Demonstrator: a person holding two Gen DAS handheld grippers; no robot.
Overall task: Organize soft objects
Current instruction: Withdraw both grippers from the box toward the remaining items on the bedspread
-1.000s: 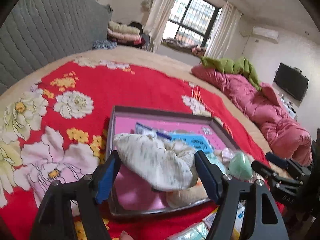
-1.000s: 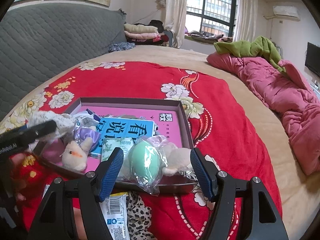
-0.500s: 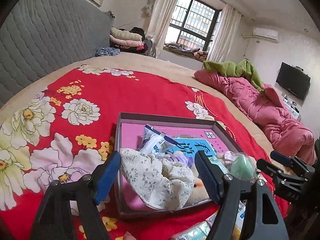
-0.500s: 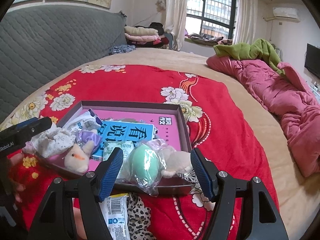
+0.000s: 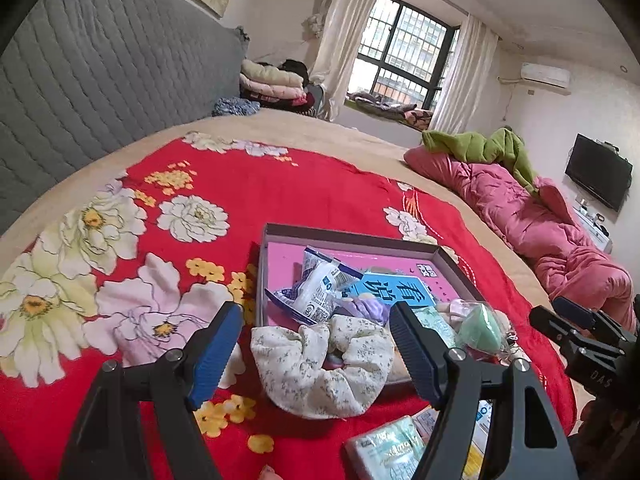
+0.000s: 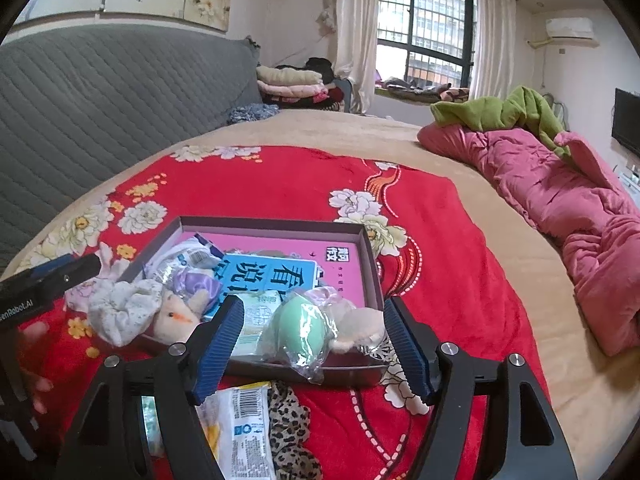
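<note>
A shallow brown box (image 5: 344,235) (image 6: 276,223) with a pink bottom lies on the red flowered blanket. A cream flowered scrunchie (image 5: 320,364) (image 6: 122,310) hangs over its near left corner. My left gripper (image 5: 320,346) is open, with the scrunchie lying loose between its blue pads. The box also holds a white snack pack (image 5: 322,290), a blue book (image 6: 266,278), a small plush toy (image 6: 178,314) and a bagged green sponge egg (image 6: 304,326) (image 5: 478,326). My right gripper (image 6: 314,344) is open and empty, just before the box's near edge.
A white packet (image 6: 246,428), a leopard-print cloth (image 6: 290,432) and a green pack (image 5: 386,450) lie on the blanket in front of the box. A pink quilt (image 6: 568,200) lies along the right. A grey headboard (image 5: 92,80) stands at the left.
My left gripper let go of the scrunchie and drew back. The scrunchie dropped onto the box's near left corner. The right gripper stayed nearly still.
</note>
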